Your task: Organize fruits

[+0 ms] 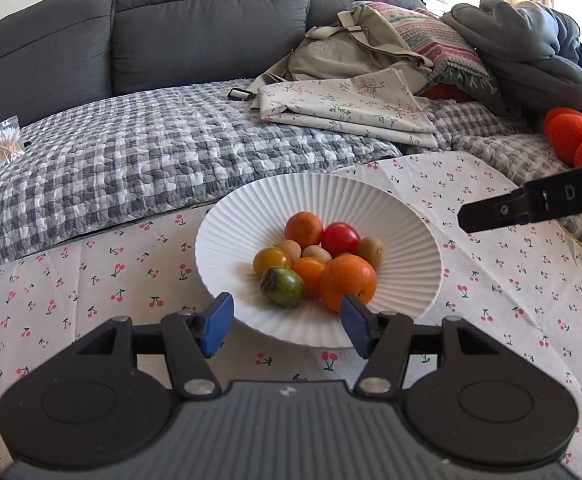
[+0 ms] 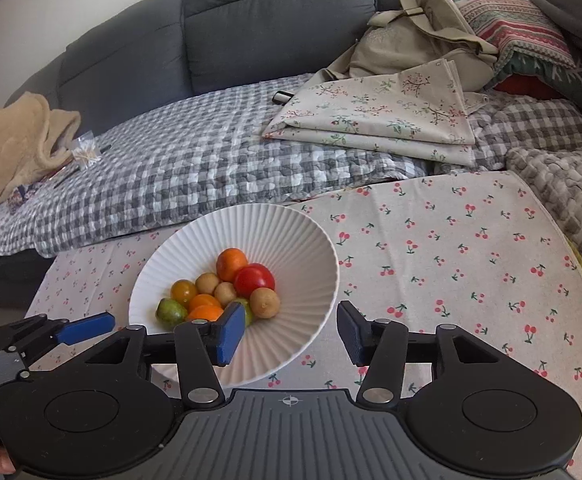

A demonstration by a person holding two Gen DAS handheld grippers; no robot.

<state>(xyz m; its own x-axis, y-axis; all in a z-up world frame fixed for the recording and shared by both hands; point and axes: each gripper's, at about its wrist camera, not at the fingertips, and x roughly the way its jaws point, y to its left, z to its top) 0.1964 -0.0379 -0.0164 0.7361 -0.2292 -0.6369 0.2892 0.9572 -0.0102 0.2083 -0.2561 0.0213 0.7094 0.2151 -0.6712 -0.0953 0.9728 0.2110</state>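
Black tongs point(image 1: 287, 326), blue pads point(image 1: 217, 330), silver screws, ribbed grey body, white "DAS" lettering

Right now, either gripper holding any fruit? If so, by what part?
Nothing is held. The left gripper and right gripper are both open and empty; all visible fruit sits in the white bowl.

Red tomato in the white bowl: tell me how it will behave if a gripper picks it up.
The red tomato looks smooth and glossy, so it may slip between the jaws. It is round and rests on other fruit in the sloped white bowl, so a nudge would likely roll it. It is probably soft; squeeze gently.
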